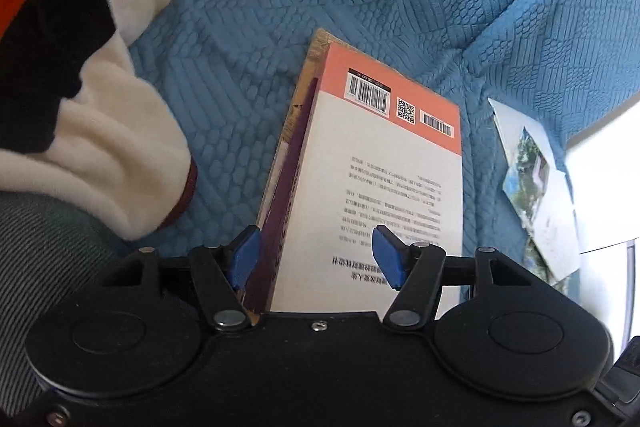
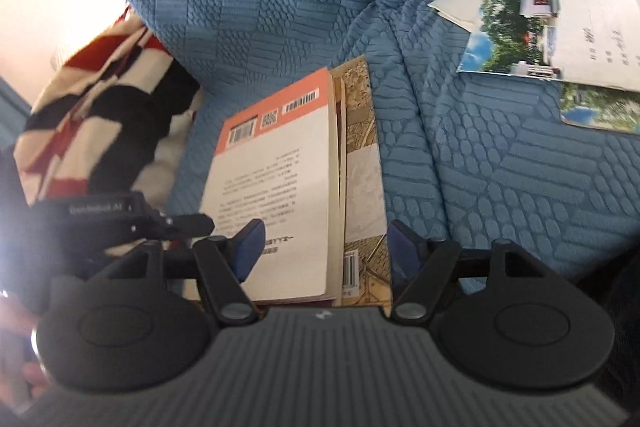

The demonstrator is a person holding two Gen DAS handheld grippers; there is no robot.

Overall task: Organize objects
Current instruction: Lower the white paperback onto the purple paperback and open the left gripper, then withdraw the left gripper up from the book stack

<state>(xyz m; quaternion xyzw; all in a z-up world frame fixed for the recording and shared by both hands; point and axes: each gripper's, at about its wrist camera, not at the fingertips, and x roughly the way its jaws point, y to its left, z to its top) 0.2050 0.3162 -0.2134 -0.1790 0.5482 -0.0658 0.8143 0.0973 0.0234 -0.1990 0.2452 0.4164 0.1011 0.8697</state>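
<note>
A book with an orange-and-white back cover (image 1: 384, 171) lies flat on a blue quilted cover, on top of a brown patterned book (image 1: 316, 47). My left gripper (image 1: 316, 257) hangs open over the near end of this stack. One blue pad is by the spine edge and the other is above the white cover. In the right wrist view, the same orange-and-white book (image 2: 276, 187) and the brown book (image 2: 364, 187) lie between the spread fingers of my open right gripper (image 2: 326, 253). Neither gripper's pads press on the books.
A red, black and white striped garment (image 1: 80, 75) is bunched to the left of the books (image 2: 100, 115). Photo cards and a written sheet (image 2: 552, 39) lie to the right on the blue quilted cover (image 2: 500, 187). The other gripper's black housing (image 2: 104, 211) is at the left.
</note>
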